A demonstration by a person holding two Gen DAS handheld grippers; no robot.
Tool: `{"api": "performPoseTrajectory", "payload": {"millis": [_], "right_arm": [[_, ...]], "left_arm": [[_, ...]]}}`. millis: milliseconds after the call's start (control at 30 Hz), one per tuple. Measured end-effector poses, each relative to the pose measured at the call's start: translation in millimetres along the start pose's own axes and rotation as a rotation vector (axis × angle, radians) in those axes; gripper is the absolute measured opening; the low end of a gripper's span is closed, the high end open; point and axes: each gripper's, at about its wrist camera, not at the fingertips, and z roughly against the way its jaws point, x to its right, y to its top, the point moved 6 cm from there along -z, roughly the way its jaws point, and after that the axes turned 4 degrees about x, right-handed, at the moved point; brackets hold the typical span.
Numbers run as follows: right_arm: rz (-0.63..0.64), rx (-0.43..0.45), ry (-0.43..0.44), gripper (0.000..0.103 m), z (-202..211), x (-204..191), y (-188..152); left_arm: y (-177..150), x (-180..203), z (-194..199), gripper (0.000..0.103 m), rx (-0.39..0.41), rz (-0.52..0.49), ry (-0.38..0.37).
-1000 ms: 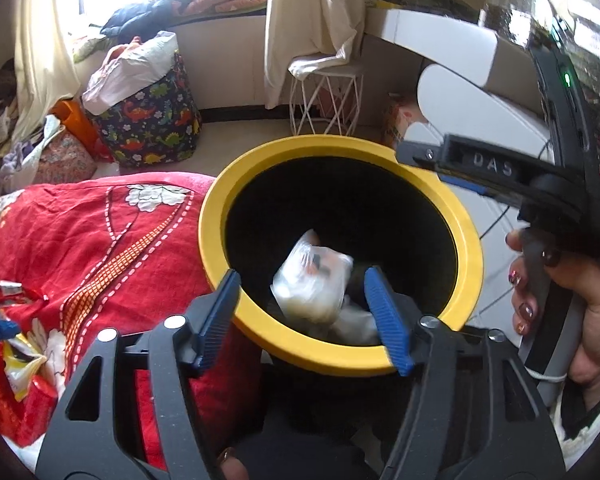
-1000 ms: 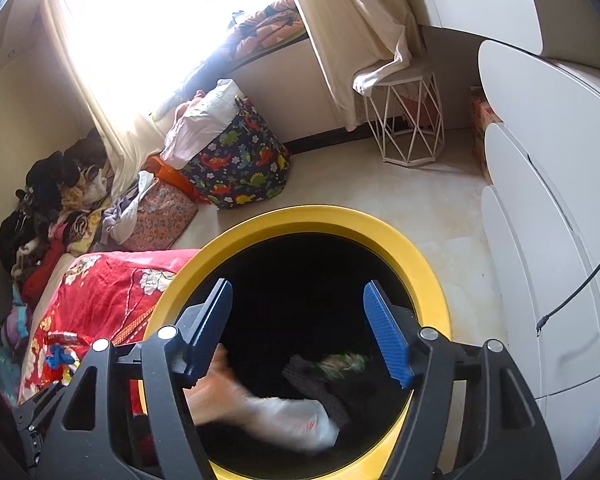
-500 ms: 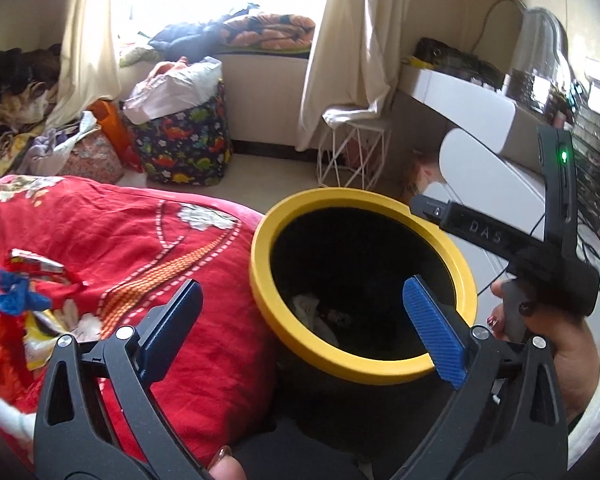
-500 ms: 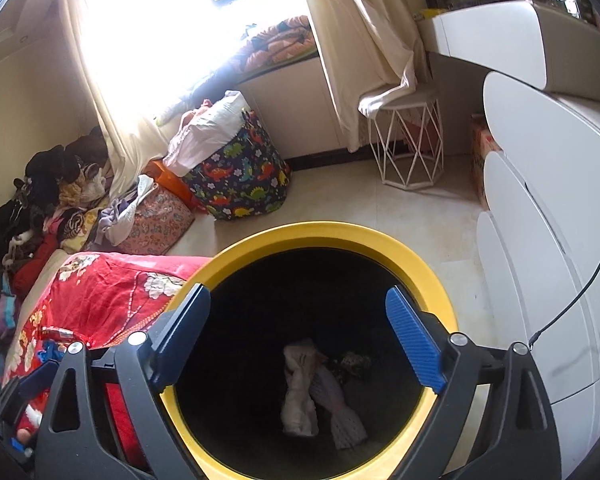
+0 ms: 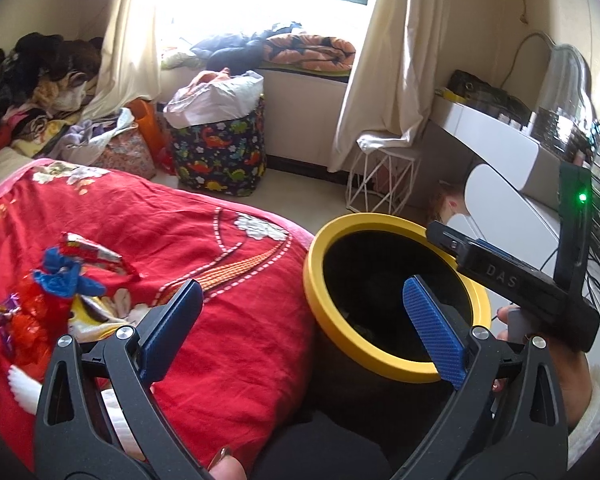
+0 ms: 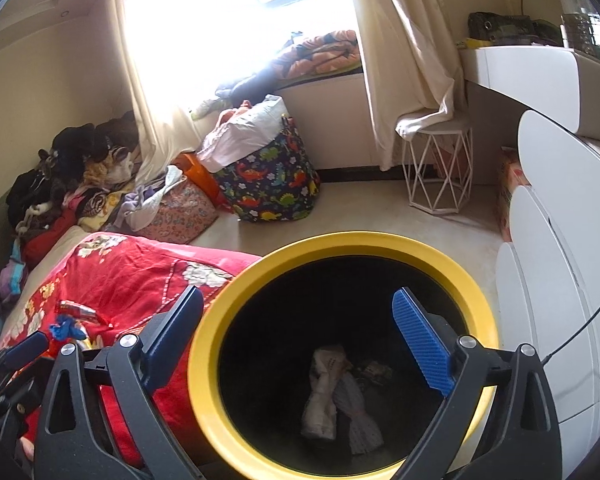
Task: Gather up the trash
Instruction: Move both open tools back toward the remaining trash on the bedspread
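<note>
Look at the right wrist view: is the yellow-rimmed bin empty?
No. Two crumpled pale wrappers lie at the bottom of the bin.

Each camera rode its own gripper, tilted downward. The right one hung close over the yellow-rimmed bin (image 6: 340,240); the left sat perhaps slightly farther back, sharing bin (image 5: 380,220) and red bedspread (image 5: 220,240).
</note>
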Motion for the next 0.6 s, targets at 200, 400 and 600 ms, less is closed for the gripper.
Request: {"api": "performPoseTrajectory", "payload": {"millis": [200,400,600], "right_arm": [[0.031,0.018,0.03,0.095,6,-17,2],[0.055,0.028,0.053,0.095,11,-30,2],[0.069,0.023,0.088,0.095,13,-43,0]], "left_arm": [[1,-15,10,0.092,0.017,0.031,0.027],[3,-25,16,0.092,0.033,0.053,0.043],[8,-39,25,0.092,0.055,0.091,0.053]]}}
